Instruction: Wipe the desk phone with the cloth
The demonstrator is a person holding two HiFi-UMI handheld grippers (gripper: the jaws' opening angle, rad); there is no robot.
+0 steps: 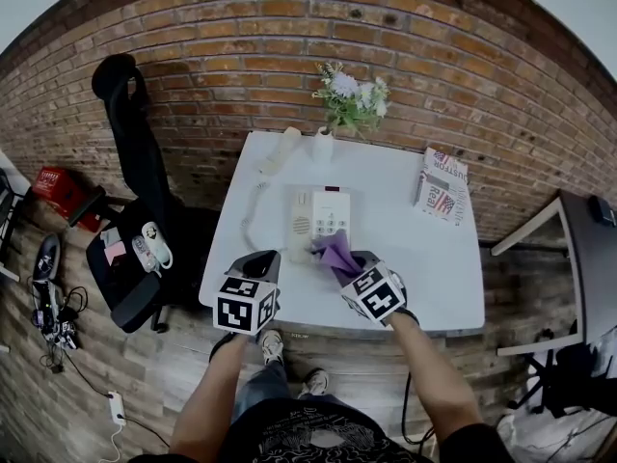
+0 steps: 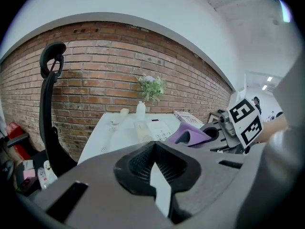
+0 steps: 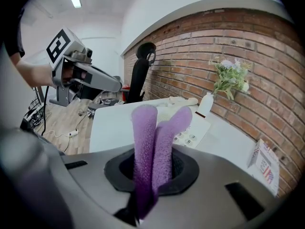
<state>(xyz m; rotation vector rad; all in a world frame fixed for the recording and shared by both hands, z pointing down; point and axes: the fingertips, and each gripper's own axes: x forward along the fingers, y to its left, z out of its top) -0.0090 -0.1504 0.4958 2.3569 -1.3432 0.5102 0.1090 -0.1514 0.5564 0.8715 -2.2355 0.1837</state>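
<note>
The right gripper (image 1: 357,268) is clenching a purple cloth (image 1: 337,252). In the right gripper view the two jaws are pressing on the folded cloth (image 3: 145,142), and two rolled ends are standing up out of the gripper (image 3: 151,175). In the head view the cloth is hanging over the near edge of the phone (image 1: 325,215), by its right corner. I cannot tell if the cloth is touching the phone.

The left gripper (image 1: 257,260) is hovering over the near left part of the table (image 1: 424,258), just beside the phone. In the left gripper view its jaws are meeting at the tips, and nothing is sitting between them (image 2: 152,149). The same view is showing the phone (image 2: 153,129) ahead and the cloth (image 2: 188,132) to the right.

The phone is lying in the middle of the white table, with the keys on its right half. The handset (image 1: 280,150) is resting off the phone, near the far left corner of the table. The coiled cord (image 1: 249,222) is running along the left side of the table between handset and phone.

A white vase (image 1: 323,145) with flowers (image 1: 352,95) is standing at the far edge, beside the handset. A booklet (image 1: 442,183) is lying at the far right corner. A black chair (image 1: 135,152) is standing left of the table, in front of the brick wall (image 1: 251,46).
</note>
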